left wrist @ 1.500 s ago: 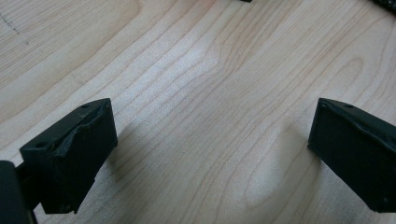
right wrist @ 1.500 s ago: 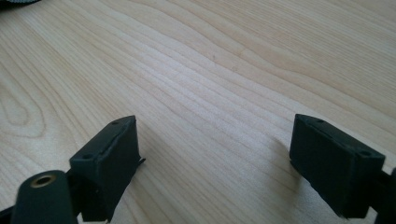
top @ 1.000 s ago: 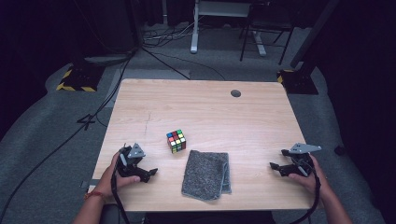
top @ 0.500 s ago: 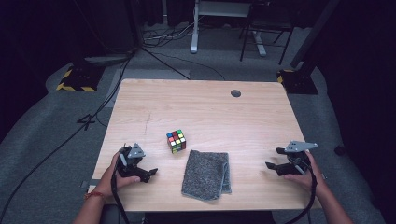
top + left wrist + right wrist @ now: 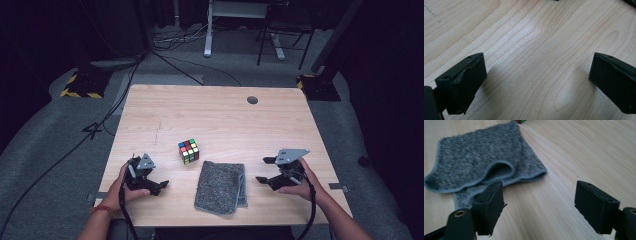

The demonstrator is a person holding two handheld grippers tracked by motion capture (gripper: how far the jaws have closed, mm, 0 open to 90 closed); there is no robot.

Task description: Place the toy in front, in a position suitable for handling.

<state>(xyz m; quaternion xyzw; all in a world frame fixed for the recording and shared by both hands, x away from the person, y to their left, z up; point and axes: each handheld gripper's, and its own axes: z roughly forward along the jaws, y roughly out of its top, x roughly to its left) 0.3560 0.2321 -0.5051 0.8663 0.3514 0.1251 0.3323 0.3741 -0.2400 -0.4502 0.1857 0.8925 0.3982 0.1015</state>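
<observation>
The right gripper [image 5: 266,171] hovers just right of the grey cloth [image 5: 221,186], its jaws parted with nothing between them; they have just been closing a little. Its jaws point left toward the cloth's right edge, one jaw nearer the person, one farther. In the right gripper view [image 5: 537,207] the cloth [image 5: 481,162] lies just beyond the jaw tips, its nearest folded corner close to the left-hand jaw but apart from it, bare wood under the gap.

The left gripper [image 5: 150,182] sits near the counter's [image 5: 215,115] front left corner, jaws released and wide, empty, over bare wood in the left gripper view [image 5: 537,72]. It points right, toward the cloth, with a clear strip of counter between them.

The cloth lies flat near the front edge, folded, roughly rectangular, its long axis running from the person toward the far side, slightly tilted; a second layer peeks out along its right edge. A colour cube [image 5: 188,151] stands just beyond its far left corner, apart from it. The far half of the counter is open wood, with a small round grommet [image 5: 252,100] near the far right.

Both hands come in from the front edge; the right hand [image 5: 295,182] grasps its gripper from behind, forearm angled inward, and the left hand [image 5: 124,186] wraps its gripper likewise.
</observation>
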